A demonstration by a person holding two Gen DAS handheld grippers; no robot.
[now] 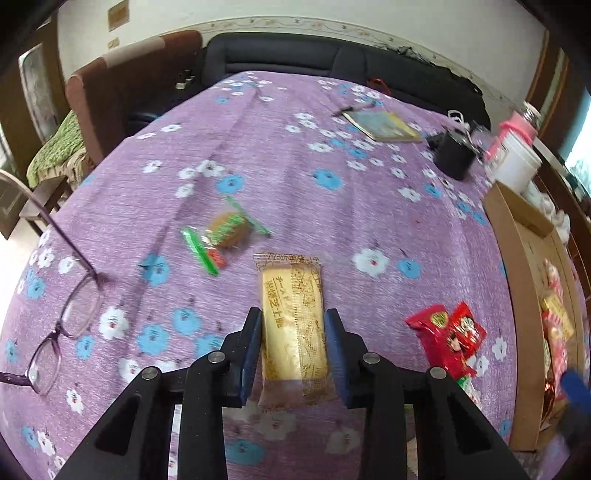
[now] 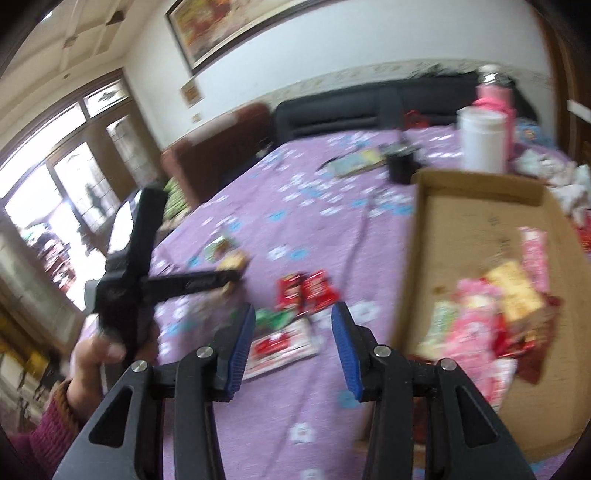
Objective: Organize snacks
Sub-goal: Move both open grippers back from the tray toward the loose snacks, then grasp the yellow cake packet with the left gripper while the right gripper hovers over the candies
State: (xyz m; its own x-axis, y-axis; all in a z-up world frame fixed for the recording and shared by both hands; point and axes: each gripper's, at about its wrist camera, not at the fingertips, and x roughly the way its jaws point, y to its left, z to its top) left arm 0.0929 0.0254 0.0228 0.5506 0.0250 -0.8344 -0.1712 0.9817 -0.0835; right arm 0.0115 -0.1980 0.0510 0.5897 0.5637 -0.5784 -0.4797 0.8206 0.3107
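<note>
I am working in a home living room: beyond my purple flower-printed tablecloth [image 1: 295, 177] a dark sofa [image 1: 295, 55] is standing under a framed painting [image 2: 221, 26].

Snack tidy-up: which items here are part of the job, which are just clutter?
Job: yellow cake bar between the left gripper pads; green-wrapped snack; red packets; cardboard box.
Clutter: glasses; booklet; white jar; black cup.
</note>
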